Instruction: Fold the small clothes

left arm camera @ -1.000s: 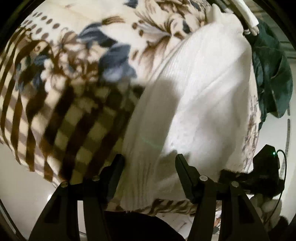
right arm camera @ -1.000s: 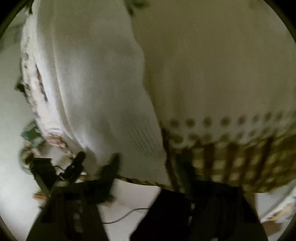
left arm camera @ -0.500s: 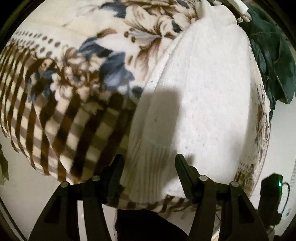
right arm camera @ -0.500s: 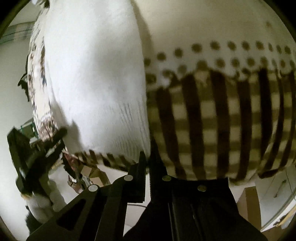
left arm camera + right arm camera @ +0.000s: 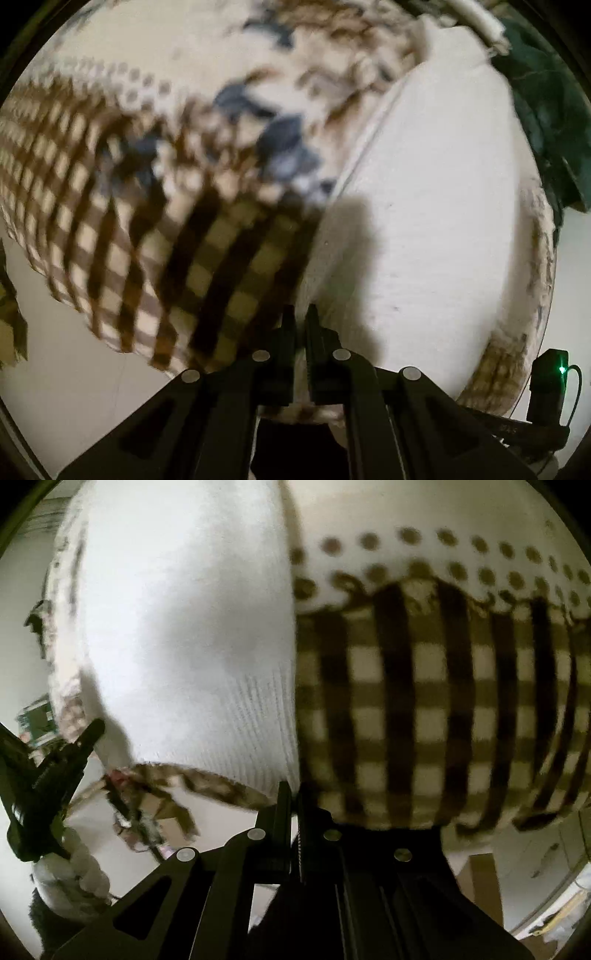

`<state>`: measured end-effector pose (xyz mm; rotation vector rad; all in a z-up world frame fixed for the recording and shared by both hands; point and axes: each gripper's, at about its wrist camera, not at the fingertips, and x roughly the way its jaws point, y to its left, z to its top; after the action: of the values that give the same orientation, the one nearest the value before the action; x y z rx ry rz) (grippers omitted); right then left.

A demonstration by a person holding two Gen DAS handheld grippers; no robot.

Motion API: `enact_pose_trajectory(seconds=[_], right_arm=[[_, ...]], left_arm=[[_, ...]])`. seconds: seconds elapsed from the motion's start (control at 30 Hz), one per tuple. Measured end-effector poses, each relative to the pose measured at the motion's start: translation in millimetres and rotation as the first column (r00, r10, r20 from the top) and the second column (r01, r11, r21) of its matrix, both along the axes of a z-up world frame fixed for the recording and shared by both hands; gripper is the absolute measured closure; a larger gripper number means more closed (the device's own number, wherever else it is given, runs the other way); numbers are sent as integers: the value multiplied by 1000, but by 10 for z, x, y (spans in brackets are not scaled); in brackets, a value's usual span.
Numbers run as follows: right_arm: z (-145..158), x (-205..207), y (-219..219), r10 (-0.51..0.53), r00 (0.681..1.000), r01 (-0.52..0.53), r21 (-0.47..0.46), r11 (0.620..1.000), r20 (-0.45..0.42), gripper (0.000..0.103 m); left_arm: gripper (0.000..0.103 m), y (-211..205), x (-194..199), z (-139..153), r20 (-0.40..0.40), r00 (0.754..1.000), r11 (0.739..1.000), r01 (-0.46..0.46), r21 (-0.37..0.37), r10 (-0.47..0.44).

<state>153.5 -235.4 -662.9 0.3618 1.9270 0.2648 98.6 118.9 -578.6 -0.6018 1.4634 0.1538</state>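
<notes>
Patterned blanket under white garment; dark-green cloth beside.

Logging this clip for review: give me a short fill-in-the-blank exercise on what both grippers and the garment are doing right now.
1. The left gripper is ____ on the hem of the white knit garment.
2. The right gripper grips that garment's ____ hem.
3. The garment lies on a blanket with a brown ____ border.

Missing words: shut; ribbed; checked
</notes>
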Motion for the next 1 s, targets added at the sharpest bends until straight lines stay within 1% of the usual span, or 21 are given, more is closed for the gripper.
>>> enact_pose_trajectory(seconds=[0.07, 0.1, 0.17, 0.2, 0.23, 0.27, 0.3, 0.33, 0.4, 0.43, 0.5, 0.6, 0.67, 0.77, 0.8, 0.83, 0.87, 0.9, 0.93, 0.97, 1.0], right_arm=[[-134, 24, 83, 17, 1000, -17, -10, 1000, -18, 101], [-156, 47, 141, 42, 998, -42, 0, 999, -38, 99], [-68, 126, 162, 84, 996, -84, -1, 996, -33, 90], [-19, 169, 183, 107, 993, -107, 3, 994, -41, 71], [46, 207, 156, 121, 991, -121, 11, 993, -52, 47], [151, 260, 103, 119, 992, -118, 17, 993, -45, 36], [258, 325, 74, 108, 994, -107, 25, 994, -19, 27], [414, 431, -6, 96, 995, -97, 42, 994, 27, 26], [585, 670, -54, 70, 994, -74, 37, 997, 82, 26], [664, 805, -119, 45, 993, -49, 35, 998, 113, 26], [787, 1185, -178, -34, 986, 26, 53, 998, 164, 26], [897, 1906, -245, -160, 956, 143, 88, 986, 245, 26], [911, 2386, -222, -229, 925, 207, 104, 973, 302, 26], [857, 3010, -124, -290, 895, 259, 134, 957, 340, 26], [811, 3241, -50, -303, 887, 270, 141, 952, 348, 26], [761, 3438, 49, -319, 880, 285, 147, 947, 351, 26], [714, 3622, 80, -331, 874, 294, 156, 943, 355, 26], [649, 3704, 126, -335, 873, 295, 162, 942, 355, 26], [594, 3845, 166, -338, 873, 295, 169, 940, 353, 28], [560, 3950, 230, -337, 864, 291, 176, 940, 373, 37], [566, 4067, 243, -329, 860, 295, 147, 944, 390, 65]], left_arm=[[97, 19, 74, -92, -38, 999, 1000, -4, -15, 3], [96, 28, 121, -52, -47, 999, 1000, -3, -27, 2], [92, 38, 203, 142, -53, 998, 1000, 24, -16, -24], [82, 60, 236, 300, -35, 999, 999, 34, -7, -35], [63, 83, 283, 454, -7, 999, 999, 35, -6, -35], [49, 124, 350, 614, 14, 1000, 1000, 26, 3, -26], [30, 189, 442, 776, 51, 999, 1000, 9, 2, -9], [29, 245, 552, 915, 100, 995, 1000, -12, -12, 13], [29, 351, 905, 1105, 169, 985, 999, -37, -34, 42], [29, 402, 1054, 1131, 191, 980, 998, -41, -50, 49], [29, 473, 1572, 1135, 248, 967, 997, -47, -69, 63], [29, 393, 2462, 996, 319, 947, 998, -13, -69, 35], [29, 294, 3129, 810, 319, 948, 996, 32, -80, -5], [30, 140, 3770, 536, 309, 949, 991, 100, -93, -67], [35, 135, 3878, 481, 307, 948, 988, 121, -94, -87], [66, 100, 4020, 397, 310, 944, 983, 152, -99, -115], [89, 55, 4107, 335, 311, 940, 979, 177, -99, -139], [95, 26, 4158, 305, 308, 939, 977, 192, -96, -154], [96, 5, 4185, 314, 320, 933, 975, 204, -93, -165], [96, -2, 4200, 366, 345, 921, 974, 214, -70, -178], [97, 20, 4208, 414, 362, 914, 975, 217, -53, -184]])
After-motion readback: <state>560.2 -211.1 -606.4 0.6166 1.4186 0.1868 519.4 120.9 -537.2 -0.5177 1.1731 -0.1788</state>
